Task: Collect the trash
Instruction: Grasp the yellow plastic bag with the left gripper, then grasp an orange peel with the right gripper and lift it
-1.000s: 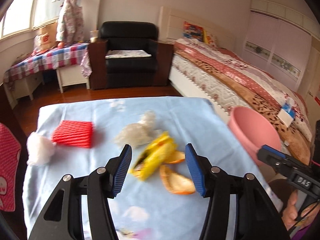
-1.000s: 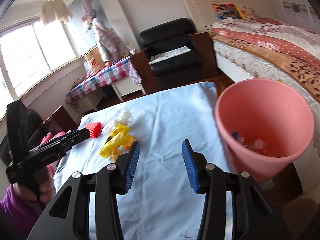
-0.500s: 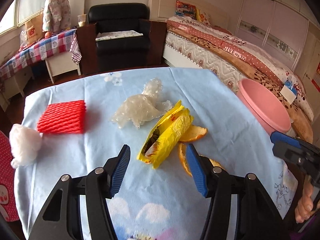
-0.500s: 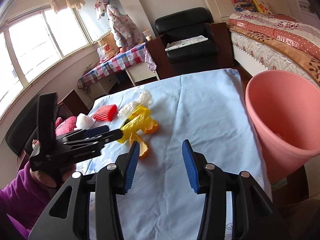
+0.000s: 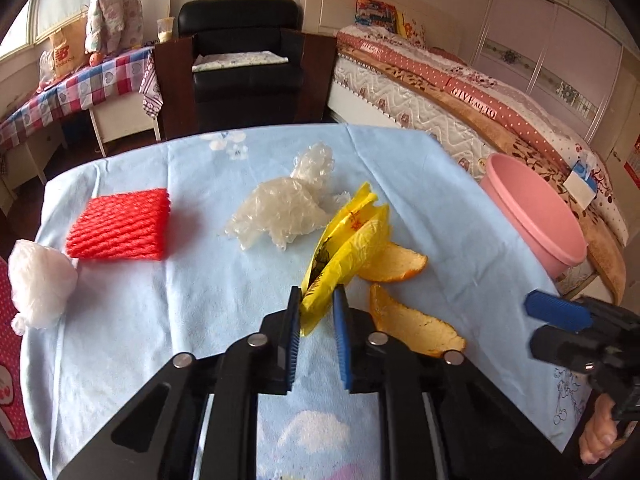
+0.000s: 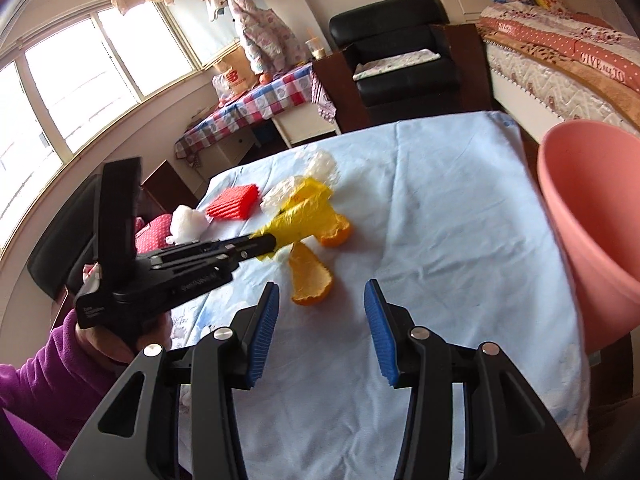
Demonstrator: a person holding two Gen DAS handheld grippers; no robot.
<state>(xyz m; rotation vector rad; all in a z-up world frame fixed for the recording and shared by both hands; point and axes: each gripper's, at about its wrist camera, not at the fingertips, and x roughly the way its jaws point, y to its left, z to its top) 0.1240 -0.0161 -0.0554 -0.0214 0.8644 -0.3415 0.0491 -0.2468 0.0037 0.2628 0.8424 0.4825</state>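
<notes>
A yellow wrapper lies on the blue-clothed table with two orange peels beside it. My left gripper is closing, and its blue pads pinch the wrapper's near end. The right wrist view shows the same grip from the side, with the left gripper on the yellow wrapper. My right gripper hovers open with nothing between its fingers, just short of the nearer orange peel. A pink bin stands off the table's right edge.
A crumpled clear plastic film lies behind the wrapper. Left of it are a red foam net and, at the table's left edge, a white plastic wad. A black armchair and a bed stand beyond the table.
My left gripper sank toward the yellow wrapper and its jaws came together on the wrapper's near end. My right gripper swung left toward the peels, so the pink bin slid to the view's right edge.
</notes>
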